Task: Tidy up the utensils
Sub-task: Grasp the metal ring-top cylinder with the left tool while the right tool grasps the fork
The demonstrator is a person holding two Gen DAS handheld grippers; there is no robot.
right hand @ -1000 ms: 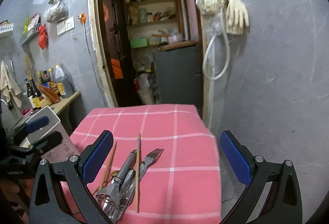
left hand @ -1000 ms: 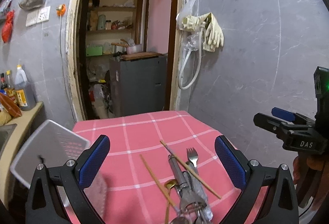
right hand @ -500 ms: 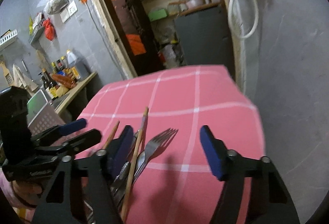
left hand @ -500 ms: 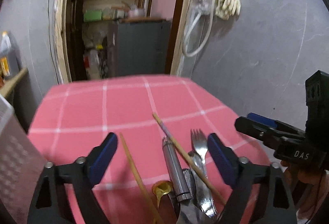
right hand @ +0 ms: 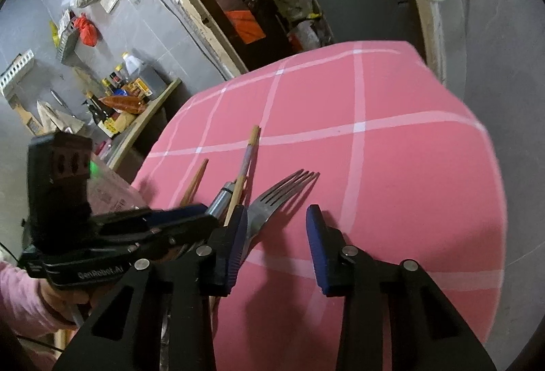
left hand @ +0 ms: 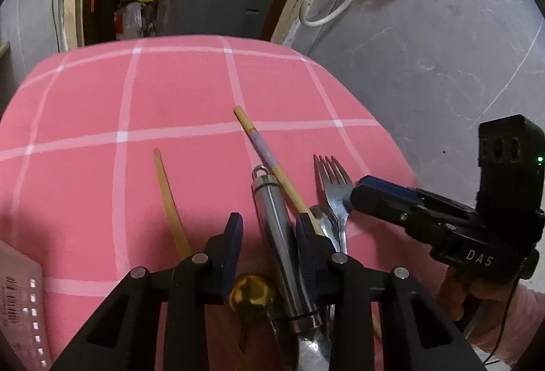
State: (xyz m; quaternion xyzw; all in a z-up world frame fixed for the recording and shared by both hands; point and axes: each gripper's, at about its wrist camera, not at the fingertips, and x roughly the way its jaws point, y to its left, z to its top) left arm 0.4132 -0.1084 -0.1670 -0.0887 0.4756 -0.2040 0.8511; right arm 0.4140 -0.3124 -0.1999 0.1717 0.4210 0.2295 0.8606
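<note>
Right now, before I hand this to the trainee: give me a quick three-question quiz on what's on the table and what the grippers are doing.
1. True or false: the fork lies on the pink cloth with its tines pointing away from the cameras.
2. Which thing lies between the fingers of the left gripper?
A) the steel handle
B) a knife
C) a cup
3. In one word: is the right gripper open or shut?

Key: 1 true; 2 A; 3 open, with a clear gap between its fingers and nothing clamped.
</note>
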